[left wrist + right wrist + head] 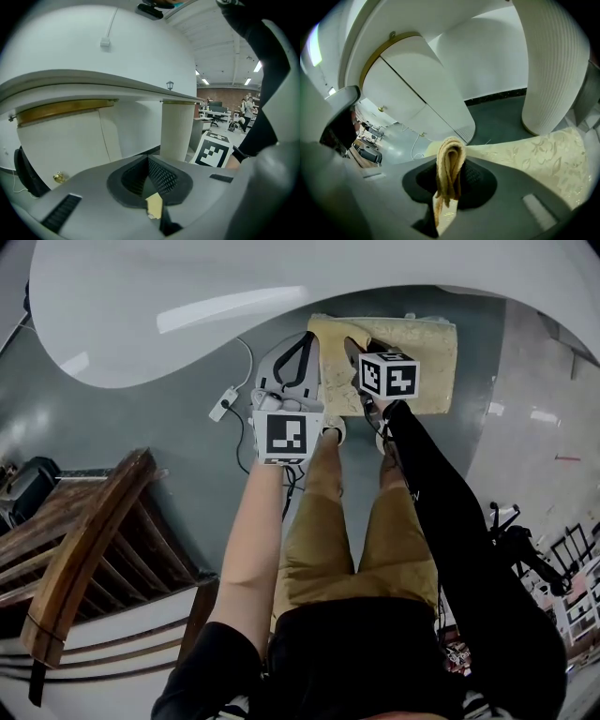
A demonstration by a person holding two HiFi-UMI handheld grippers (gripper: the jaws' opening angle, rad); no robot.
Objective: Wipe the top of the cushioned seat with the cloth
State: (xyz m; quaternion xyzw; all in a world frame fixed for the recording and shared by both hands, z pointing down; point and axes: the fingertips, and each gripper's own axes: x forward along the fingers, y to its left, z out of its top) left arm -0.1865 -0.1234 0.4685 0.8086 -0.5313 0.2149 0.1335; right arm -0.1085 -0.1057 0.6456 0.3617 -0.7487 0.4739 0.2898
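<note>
The right tongs [449, 185] are clenched on a folded tan cloth [450, 164]. The cloth stands up between the jaws as a loop, and its ends hang below them. Under it lies the cream, flower-patterned seat [543, 150]; the head view puts these tongs [359, 348] over the seat's [427, 343] left part. The left tongs [150, 164] are pressed together on nothing, with a yellow sliver showing through the gap, and they sit at the seat's left edge [302, 343]. A ribbed white pillar [555, 70] stands past the seat's far edge. A wooden chair [84, 549] stands on the floor [150, 418], well off to the left.
</note>
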